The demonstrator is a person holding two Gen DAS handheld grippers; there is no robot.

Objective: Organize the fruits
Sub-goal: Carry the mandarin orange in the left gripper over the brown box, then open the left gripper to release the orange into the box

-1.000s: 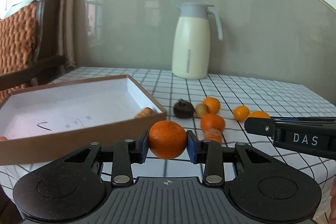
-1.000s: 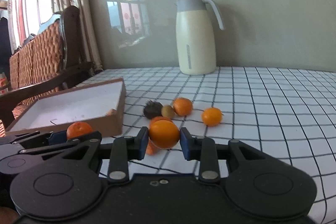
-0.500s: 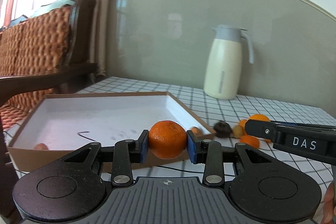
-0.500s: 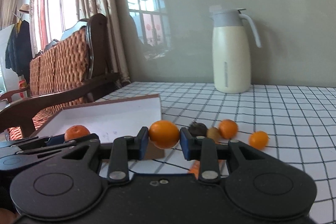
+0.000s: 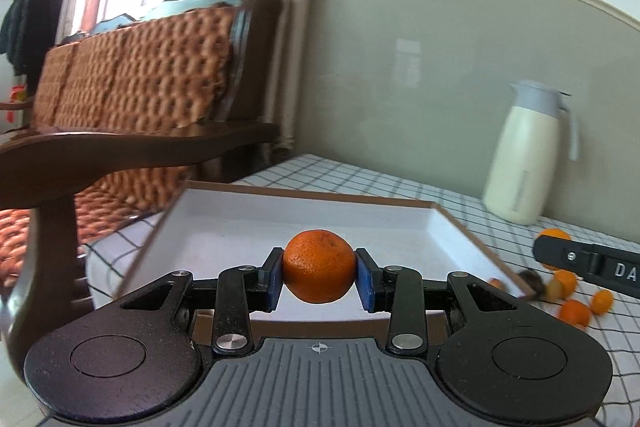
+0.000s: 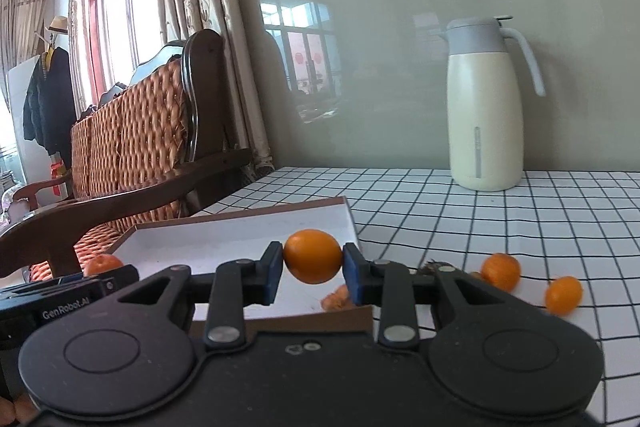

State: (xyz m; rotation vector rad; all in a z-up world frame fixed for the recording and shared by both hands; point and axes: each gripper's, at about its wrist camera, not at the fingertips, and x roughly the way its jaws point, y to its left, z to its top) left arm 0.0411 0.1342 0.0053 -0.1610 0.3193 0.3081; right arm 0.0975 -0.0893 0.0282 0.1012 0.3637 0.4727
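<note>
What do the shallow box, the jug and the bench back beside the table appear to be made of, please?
Shallow box: probably cardboard, with thin brown walls and a matte white lining. Jug: smooth cream body, likely painted metal or plastic, with a matte grey lid and handle. Bench back: woven cane or rattan, by its braided orange-brown pattern, in a dark glossy wooden frame.

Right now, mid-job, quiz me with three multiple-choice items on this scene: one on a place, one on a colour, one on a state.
1. Where does the jug stand?
A. inside the box
B. on the checked cloth by the wall
C. on the bench

2. What colour is the box inside?
A. white
B. black
C. green

3. What is the left tool doing?
A. gaping empty
B. shut on nothing
C. clamping an orange fruit

Answers: 1 B, the jug sits on the checked cloth at the wall; 2 A, the inner floor is white; 3 C, both pads press the fruit.
</note>
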